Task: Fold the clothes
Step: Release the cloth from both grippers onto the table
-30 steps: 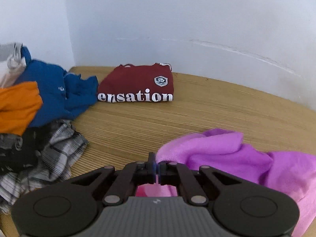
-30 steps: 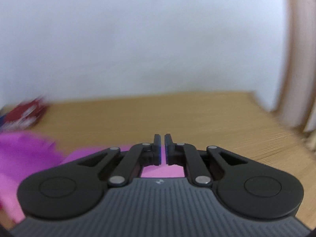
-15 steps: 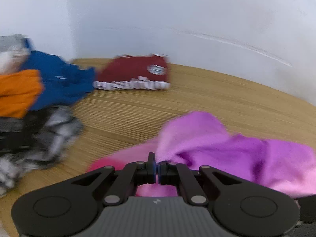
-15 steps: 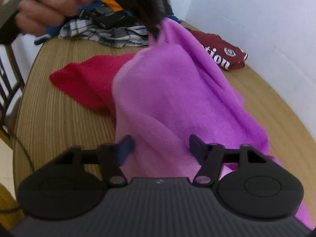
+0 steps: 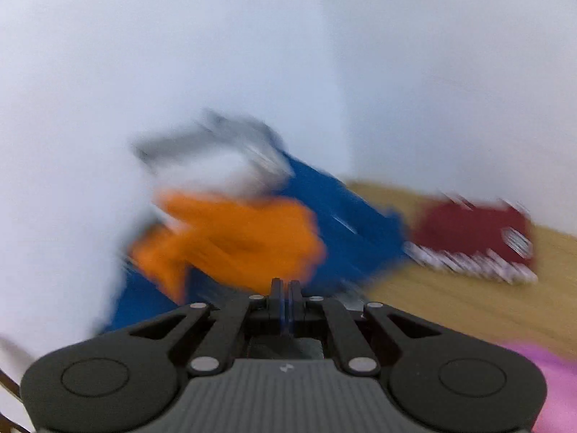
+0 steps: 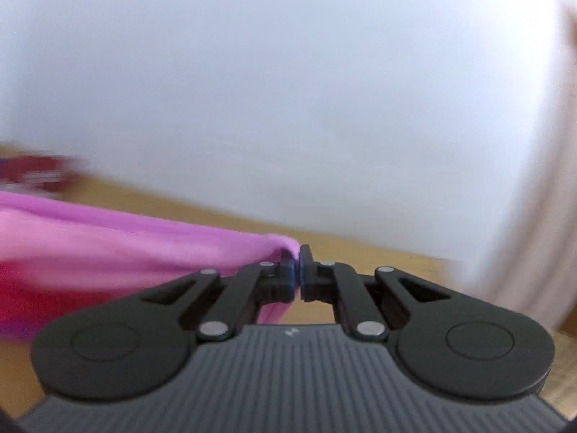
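Note:
The purple garment stretches in a band from the left edge of the right wrist view to my right gripper. That gripper's jaws are closing, and its pads press on a bunched corner of the cloth. A red garment shows beneath the purple one. In the blurred left wrist view, my left gripper is shut with no cloth visible between its pads. It points at the clothes pile. A strip of the purple garment shows at the lower right, partly hidden by the gripper body.
A pile of orange, blue and grey-white clothes lies in the wall corner. The folded maroon shirt rests on the wooden table near the white wall. A pale upright surface stands at the right.
The right gripper went from open around the purple garment to shut on its corner and now faces the wall. The left view swung up and left to the pile; purple cloth left its tips.

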### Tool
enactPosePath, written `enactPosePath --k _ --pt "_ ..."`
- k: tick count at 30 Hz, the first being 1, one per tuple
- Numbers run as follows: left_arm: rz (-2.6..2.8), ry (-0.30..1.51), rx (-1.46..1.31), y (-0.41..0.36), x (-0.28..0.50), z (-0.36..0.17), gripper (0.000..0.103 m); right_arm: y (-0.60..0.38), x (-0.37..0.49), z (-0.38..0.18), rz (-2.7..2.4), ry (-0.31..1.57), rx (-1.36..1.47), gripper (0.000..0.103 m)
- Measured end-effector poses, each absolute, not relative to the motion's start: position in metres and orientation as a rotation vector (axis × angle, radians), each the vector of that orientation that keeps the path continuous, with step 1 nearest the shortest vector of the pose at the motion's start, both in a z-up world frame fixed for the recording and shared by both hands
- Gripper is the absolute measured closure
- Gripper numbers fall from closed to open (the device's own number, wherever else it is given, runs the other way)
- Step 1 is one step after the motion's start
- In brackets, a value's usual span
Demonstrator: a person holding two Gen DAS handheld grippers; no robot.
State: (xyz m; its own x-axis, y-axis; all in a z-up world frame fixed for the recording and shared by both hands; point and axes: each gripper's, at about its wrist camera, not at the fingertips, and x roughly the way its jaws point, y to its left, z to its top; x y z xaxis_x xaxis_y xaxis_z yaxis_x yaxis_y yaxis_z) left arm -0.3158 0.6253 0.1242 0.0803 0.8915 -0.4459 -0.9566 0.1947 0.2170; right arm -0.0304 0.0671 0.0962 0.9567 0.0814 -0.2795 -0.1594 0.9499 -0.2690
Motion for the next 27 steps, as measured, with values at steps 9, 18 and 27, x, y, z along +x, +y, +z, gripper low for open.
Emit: enactPosePath --k 9,18,27 --pt "1.015 0.699 -0.106 0.605 -0.282 0.099 0.062 -0.049 0.007 0.08 -0.17 0.546 -0.355 0.082" --pt "0.473 1.016 -0.165 0.443 -0.182 -0.031 0.053 0.018 -0.068 -0.033 0.045 0.72 -0.385 0.041" --pt "0.204 1.089 -0.059 0.328 -0.15 -0.055 0.05 0.066 -0.092 -0.07 0.203 0.817 -0.343 0.041"
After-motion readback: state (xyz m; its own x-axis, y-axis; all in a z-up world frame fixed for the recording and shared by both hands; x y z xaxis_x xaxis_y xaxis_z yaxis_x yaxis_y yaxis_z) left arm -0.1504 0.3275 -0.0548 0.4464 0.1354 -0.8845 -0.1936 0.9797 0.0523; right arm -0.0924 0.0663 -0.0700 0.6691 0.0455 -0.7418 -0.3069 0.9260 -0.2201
